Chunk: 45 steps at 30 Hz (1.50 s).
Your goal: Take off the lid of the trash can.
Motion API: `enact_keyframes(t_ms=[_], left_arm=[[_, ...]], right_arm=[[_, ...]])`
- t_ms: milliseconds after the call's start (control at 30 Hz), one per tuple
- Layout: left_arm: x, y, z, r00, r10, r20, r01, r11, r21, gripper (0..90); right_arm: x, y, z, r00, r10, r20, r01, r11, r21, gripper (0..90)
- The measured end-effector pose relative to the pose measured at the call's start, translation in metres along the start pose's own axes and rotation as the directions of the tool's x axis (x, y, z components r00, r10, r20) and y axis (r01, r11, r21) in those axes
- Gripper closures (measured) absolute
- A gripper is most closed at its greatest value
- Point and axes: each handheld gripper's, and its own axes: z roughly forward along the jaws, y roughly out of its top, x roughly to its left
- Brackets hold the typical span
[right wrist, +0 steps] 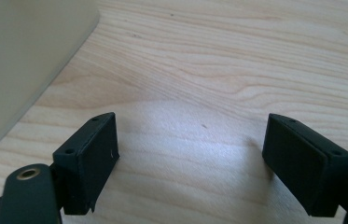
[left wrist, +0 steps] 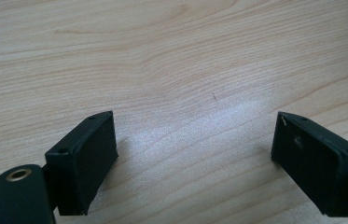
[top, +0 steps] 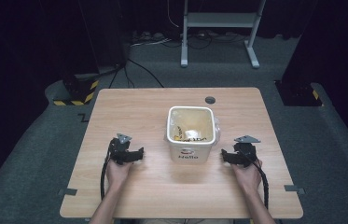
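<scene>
High view: both grippers (top: pixel 140 154) (top: pixel 225 156) wide, empty.

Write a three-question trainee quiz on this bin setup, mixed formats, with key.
1. True or false: the left gripper is shut on the white bin.
2. Which letter is right? The bin stands: A) between the two grippers, B) left of both, C) off the table.
3. Fill in: the right gripper has its jaws ____ over bare wood.

Key: 1 false, both sets of jaws stand apart with nothing between them. 2 A. 3 open.
</scene>
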Motion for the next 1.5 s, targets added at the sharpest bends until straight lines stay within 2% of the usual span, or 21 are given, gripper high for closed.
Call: enact_keyframes(t_ms=[167,233,333,467,633,800,1067,1500], left_arm=[[0.000,0.000,0.000,0.9999,0.013,0.003,-0.013,0.9999,0.000,14.8],[-0.002,0.000,-0.001,0.9996,0.028,-0.009,-0.028,0.9996,-0.007,15.4],[-0.002,0.000,-0.001,0.9996,0.027,-0.004,-0.027,0.9996,-0.007,16.1],[0.000,0.000,0.000,0.9999,0.010,0.007,-0.010,0.9999,-0.003,16.0],[0.000,0.000,0.000,0.9999,0.009,0.008,-0.009,1.0000,-0.003,16.0],[0.000,0.000,0.000,0.9999,0.009,0.008,-0.009,1.0000,-0.003,16.0],[0.000,0.000,0.000,0.9999,0.009,0.008,-0.009,1.0000,-0.003,16.0],[0.000,0.000,0.000,0.9999,0.008,0.008,-0.008,1.0000,-0.003,16.0]], right_arm=[[-0.004,-0.001,-0.003,1.0000,-0.001,-0.007,0.001,1.000,-0.001,24.9],[-0.006,-0.001,-0.005,1.0000,0.003,0.001,-0.003,1.000,0.002,30.4],[-0.007,-0.003,-0.008,0.9999,0.011,-0.004,-0.011,1.000,-0.006,37.5],[-0.012,-0.004,-0.011,0.9982,0.035,-0.050,-0.037,0.999,-0.037,41.9],[-0.011,-0.001,-0.019,0.9942,0.038,-0.101,-0.046,0.996,-0.081,44.4],[-0.010,0.005,-0.025,0.9889,0.037,-0.144,-0.052,0.993,-0.104,48.2],[-0.014,0.010,-0.034,0.9805,0.059,-0.187,-0.080,0.991,-0.105,52.0],[-0.015,0.024,-0.045,0.9714,0.051,-0.232,-0.084,0.987,-0.136,55.9]])
